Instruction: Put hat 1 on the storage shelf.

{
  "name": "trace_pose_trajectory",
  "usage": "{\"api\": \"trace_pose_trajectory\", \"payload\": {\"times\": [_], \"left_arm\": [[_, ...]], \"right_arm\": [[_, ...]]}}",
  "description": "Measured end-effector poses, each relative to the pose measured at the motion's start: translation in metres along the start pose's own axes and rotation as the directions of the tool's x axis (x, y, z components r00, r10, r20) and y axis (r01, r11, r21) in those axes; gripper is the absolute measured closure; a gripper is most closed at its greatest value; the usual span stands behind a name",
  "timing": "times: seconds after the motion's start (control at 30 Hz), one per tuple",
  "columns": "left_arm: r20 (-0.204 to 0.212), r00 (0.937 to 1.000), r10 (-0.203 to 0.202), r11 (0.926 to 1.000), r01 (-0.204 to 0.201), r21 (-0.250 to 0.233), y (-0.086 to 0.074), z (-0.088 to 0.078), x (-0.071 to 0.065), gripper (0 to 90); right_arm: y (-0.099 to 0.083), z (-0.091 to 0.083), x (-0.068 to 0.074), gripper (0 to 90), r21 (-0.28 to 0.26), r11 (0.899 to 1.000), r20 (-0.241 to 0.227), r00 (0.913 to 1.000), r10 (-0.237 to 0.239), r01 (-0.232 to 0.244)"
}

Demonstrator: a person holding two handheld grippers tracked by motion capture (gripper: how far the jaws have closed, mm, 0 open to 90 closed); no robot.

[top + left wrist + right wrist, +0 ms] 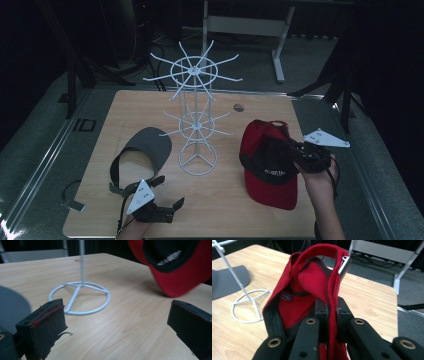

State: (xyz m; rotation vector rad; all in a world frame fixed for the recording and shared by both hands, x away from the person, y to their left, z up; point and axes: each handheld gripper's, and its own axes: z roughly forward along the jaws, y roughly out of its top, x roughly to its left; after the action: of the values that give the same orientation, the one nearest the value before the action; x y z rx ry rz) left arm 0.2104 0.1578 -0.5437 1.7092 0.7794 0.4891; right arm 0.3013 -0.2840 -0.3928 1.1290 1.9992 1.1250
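A red cap [267, 160] with a black inner band hangs tilted above the right half of the wooden table [150, 107], brim toward me. My right gripper [295, 150] is shut on the cap's back rim; in the right gripper view the red fabric edge [333, 315] is pinched between the two black jaws, below a metal strap buckle [344, 265]. A white wire hat stand [196, 100] rises at the table's middle. A grey visor [145, 150] lies left of the stand. My left gripper [167, 192] stands open near the front edge, nothing between its jaws; the cap [175, 265] shows beyond it.
The stand's ring base [80, 300] sits on the table just ahead of the left gripper. A small dark round hole [239, 107] marks the far part of the table. A white table frame [280, 45] stands on the floor behind.
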Motion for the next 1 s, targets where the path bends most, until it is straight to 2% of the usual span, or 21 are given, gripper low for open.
{"api": "trace_pose_trajectory", "payload": {"times": [0.1, 0.13, 0.2, 0.23, 0.27, 0.3, 0.33, 0.4, 0.43, 0.47, 0.53, 0.57, 0.6, 0.63, 0.73, 0.8, 0.83, 0.87, 1.0], "left_arm": [[0.011, 0.9999, 0.011, 0.9994, -0.011, 0.032, 0.007, -0.002, -0.004, 1.7], [0.023, 0.9997, 0.008, 0.9995, -0.009, 0.029, 0.01, -0.002, -0.006, 1.8], [0.063, 0.9977, -0.023, 0.9993, 0.021, 0.031, 0.016, -0.004, -0.008, 1.7], [0.07, 0.9972, -0.026, 0.9996, 0.025, 0.016, 0.02, -0.004, -0.01, 1.7], [0.06, 0.9981, -0.013, 0.9999, 0.013, -0.001, 0.024, -0.006, -0.012, 1.7], [0.077, 0.9969, -0.012, 0.9997, 0.013, -0.021, 0.028, -0.007, -0.014, 1.7], [0.112, 0.9936, -0.017, 0.9992, 0.021, -0.033, 0.032, -0.009, -0.016, 1.7], [0.155, 0.9875, -0.028, 0.9982, 0.036, -0.048, 0.041, -0.01, -0.019, 1.7], [0.18, 0.983, -0.036, 0.9982, 0.044, -0.041, 0.046, -0.01, -0.021, 1.7], [0.19, 0.9812, -0.035, 0.9985, 0.042, -0.035, 0.05, -0.009, -0.022, 1.7], [0.222, 0.9744, -0.034, 0.9994, 0.033, 0.008, 0.06, -0.009, -0.023, 1.7], [0.222, 0.9744, -0.034, 0.9994, 0.033, 0.008, 0.06, -0.009, -0.023, 1.7], [0.261, 0.9647, -0.036, 0.9994, 0.035, 0.006, 0.068, -0.008, -0.023, 1.7], [0.266, 0.9628, -0.046, 0.9987, 0.05, -0.007, 0.072, -0.008, -0.022, 1.7], [0.277, 0.9608, 0.013, 0.9997, -0.007, -0.022, 0.085, -0.007, -0.026, 1.8], [0.314, 0.9488, 0.03, 0.9993, -0.021, -0.03, 0.093, -0.006, -0.028, 1.8], [0.318, 0.9471, 0.044, 0.9989, -0.036, -0.031, 0.097, -0.004, -0.029, 2.3], [0.33, 0.942, 0.06, 0.9981, -0.051, -0.035, 0.101, -0.003, -0.031, 4.0], [0.36, 0.9279, 0.099, 0.9951, -0.092, -0.037, 0.118, 0.005, -0.039, 4.4]], "right_arm": [[0.002, -0.004, 0.0, 83.7, -0.007, 1.0, 0.002, 1.0, 0.002, -0.002], [0.003, -0.006, 0.0, 83.7, -0.009, 1.0, 0.004, 1.0, 0.001, -0.001], [0.005, -0.009, 0.0, 83.6, -0.013, 1.0, 0.005, 1.0, 0.001, -0.001], [0.006, -0.011, 0.001, 83.7, -0.019, 1.0, 0.005, 1.0, -0.001, 0.001], [0.007, -0.012, 0.001, 83.6, -0.024, 1.0, 0.003, 1.0, -0.002, 0.002], [0.008, -0.014, 0.001, 83.6, -0.028, 1.0, 0.003, 1.0, 0.001, -0.001], [0.009, -0.016, 0.0, 83.6, -0.031, 1.0, -0.002, 1.0, 0.002, -0.002], [0.01, -0.019, 0.0, 83.6, -0.035, 0.999, -0.003, 1.0, 0.003, -0.003], [0.011, -0.021, 0.0, 83.6, -0.038, 0.999, -0.002, 1.0, 0.001, -0.001], [0.012, -0.022, 0.0, 83.6, -0.041, 0.999, 0.0, 1.0, -0.001, 0.001], [0.013, -0.024, 0.0, 83.6, -0.052, 0.999, -0.003, 1.0, 0.001, -0.001], [0.013, -0.024, 0.0, 83.6, -0.052, 0.999, -0.003, 1.0, 0.001, -0.001], [0.013, -0.025, 0.001, 83.6, -0.058, 0.998, -0.006, 1.0, 0.004, -0.004], [0.014, -0.027, 0.001, 83.6, -0.06, 0.998, -0.011, 0.9999, 0.006, -0.006], [0.016, -0.031, 0.004, 83.6, -0.071, 0.997, -0.02, 0.9998, 0.003, -0.004], [0.017, -0.035, 0.005, 83.6, -0.084, 0.996, -0.029, 0.9996, 0.001, -0.003], [0.018, -0.036, 0.006, 83.6, -0.091, 0.996, -0.037, 0.9993, 0.001, -0.004], [0.019, -0.038, 0.007, 83.6, -0.096, 0.995, -0.045, 0.999, 0.0, -0.005], [0.023, -0.045, 0.013, 83.6, -0.116, 0.993, -0.058, 0.9982, -0.013, 0.006]]}}
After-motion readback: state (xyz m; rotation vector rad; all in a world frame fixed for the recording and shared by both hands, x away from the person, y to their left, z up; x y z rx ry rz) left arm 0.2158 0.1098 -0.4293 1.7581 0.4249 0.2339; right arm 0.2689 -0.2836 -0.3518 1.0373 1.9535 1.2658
